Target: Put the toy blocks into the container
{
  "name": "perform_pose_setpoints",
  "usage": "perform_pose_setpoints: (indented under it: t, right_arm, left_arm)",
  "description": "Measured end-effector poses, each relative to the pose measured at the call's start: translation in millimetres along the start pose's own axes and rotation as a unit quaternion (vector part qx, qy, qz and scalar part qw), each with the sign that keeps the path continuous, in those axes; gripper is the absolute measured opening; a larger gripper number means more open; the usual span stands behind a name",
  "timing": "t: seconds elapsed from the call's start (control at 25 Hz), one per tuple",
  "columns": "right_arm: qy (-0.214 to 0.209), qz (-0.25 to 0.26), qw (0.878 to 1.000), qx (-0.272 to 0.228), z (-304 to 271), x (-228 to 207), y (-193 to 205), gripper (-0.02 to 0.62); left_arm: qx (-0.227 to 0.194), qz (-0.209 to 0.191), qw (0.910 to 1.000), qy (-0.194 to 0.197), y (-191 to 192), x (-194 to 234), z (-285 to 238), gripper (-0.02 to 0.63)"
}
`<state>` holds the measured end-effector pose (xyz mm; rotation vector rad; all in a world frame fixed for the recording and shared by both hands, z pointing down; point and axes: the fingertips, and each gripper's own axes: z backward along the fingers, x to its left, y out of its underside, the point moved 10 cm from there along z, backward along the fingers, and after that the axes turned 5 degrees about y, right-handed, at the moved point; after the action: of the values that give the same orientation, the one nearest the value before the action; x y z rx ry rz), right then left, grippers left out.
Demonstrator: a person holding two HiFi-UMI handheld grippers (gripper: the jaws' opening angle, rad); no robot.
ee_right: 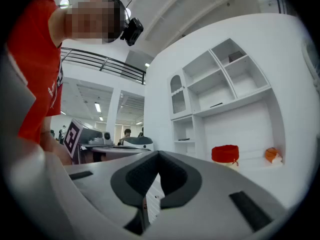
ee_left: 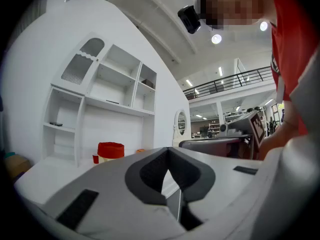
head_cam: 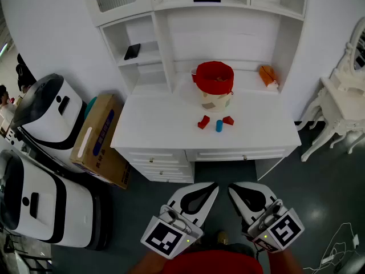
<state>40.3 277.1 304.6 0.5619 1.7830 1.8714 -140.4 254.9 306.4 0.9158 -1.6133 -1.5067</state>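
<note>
Left tongs (head_cam: 212,186) and right tongs (head_cam: 234,188) closed, empty, well apart from toy blocks (head_cam: 219,125) and red container (head_cam: 214,84) on worktop (head_cam: 154,124).

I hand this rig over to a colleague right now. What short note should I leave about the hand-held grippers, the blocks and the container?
Left hand-held gripper: shut, empty, held low in front of the desk.
Right hand-held gripper: shut, empty, beside the left one.
Things: container stands on the desk; red block, blue block and second red block lie just in front of it.
Done: no block visibly inside; contents cannot be made out.
Left: put all three blocks in.
</note>
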Motion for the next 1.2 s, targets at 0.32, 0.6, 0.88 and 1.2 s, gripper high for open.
perform_pose_setpoints:
  t: [0.32, 0.6, 0.88, 1.2]
  right_arm:
    - [-0.001, 0.005, 1.000, 0.000, -0.7, 1.8, -0.7, 0.002]
    - [-0.004, -0.011, 1.000, -0.014, 2.0, -0.3, -1.7, 0.003]
    - [0.006, -0.012, 1.000, -0.011, 3.0, -13.8, -0.1, 0.005]
    - [-0.011, -0.012, 1.000, -0.010, 15.5, -41.2, -1.8, 0.008]
  left_arm:
    - [-0.004, -0.002, 1.0000, 0.001, 0.0, 0.3, 1.0, 0.015]
    - [-0.002, -0.002, 1.0000, -0.003, 1.5, -0.7, -0.4, 0.015]
    - [-0.003, -0.003, 0.9999, -0.015, 3.0, -0.3, -10.2, 0.015]
    - [-0.008, -0.012, 0.9989, -0.045, 0.6, -12.5, -34.6, 0.015]
